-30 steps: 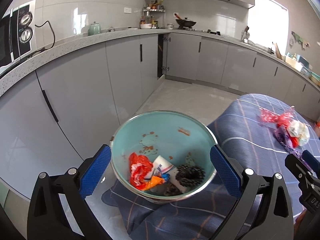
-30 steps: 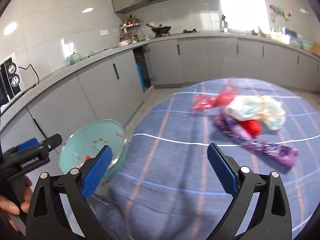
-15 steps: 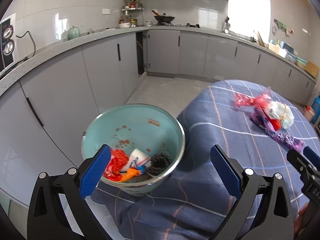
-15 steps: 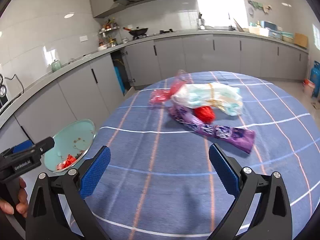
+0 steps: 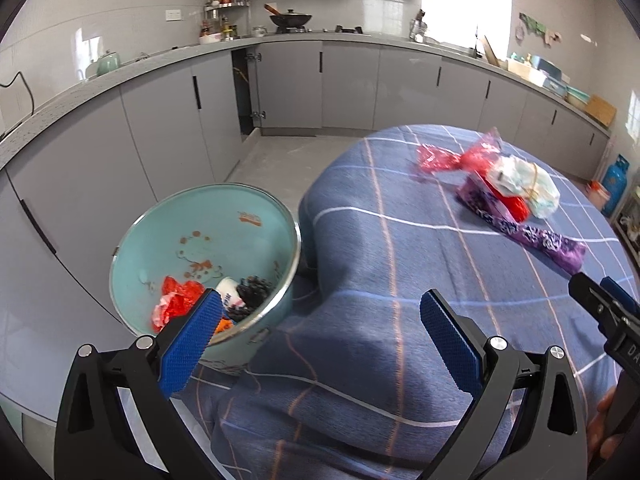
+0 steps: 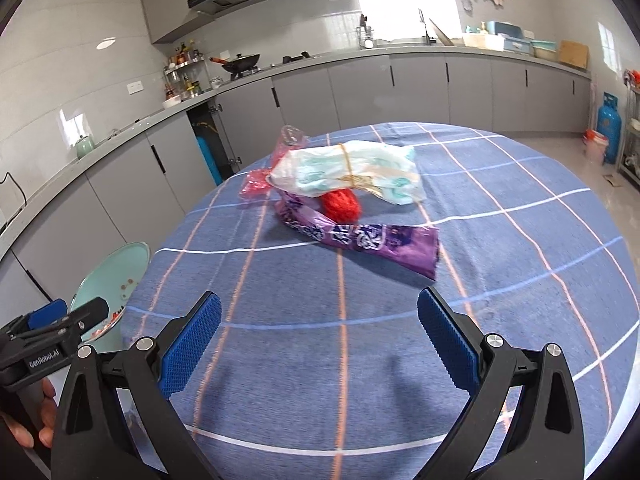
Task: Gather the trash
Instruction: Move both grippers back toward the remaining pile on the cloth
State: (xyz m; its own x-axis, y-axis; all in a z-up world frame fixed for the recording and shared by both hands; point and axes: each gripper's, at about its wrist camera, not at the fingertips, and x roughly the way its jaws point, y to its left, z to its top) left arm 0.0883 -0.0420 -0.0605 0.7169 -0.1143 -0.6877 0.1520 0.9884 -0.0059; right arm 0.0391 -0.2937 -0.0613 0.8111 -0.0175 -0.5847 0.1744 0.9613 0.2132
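A pile of trash lies on the round table with a blue checked cloth [image 6: 360, 320]: a purple wrapper [image 6: 360, 238], a red crumpled ball [image 6: 341, 204], a white-green plastic bag tied with a band [image 6: 352, 172] and a pink wrapper [image 6: 256, 186]. The pile also shows in the left wrist view [image 5: 508, 188]. A teal trash bin [image 5: 208, 240] stands beside the table's left edge with red, white and black trash inside. My right gripper [image 6: 318, 344] is open and empty over the cloth, short of the pile. My left gripper [image 5: 318, 340] is open and empty at the table edge beside the bin.
Grey kitchen cabinets and a counter [image 6: 360, 76] run along the walls behind the table. A blue gas cylinder [image 6: 609, 128] stands at the far right. The bin [image 6: 116, 280] sits on the floor between table and cabinets.
Both grippers have swung right, away from the bin and toward the trash pile. The pile is now closer and more central in the right wrist view. Both stay open and empty.
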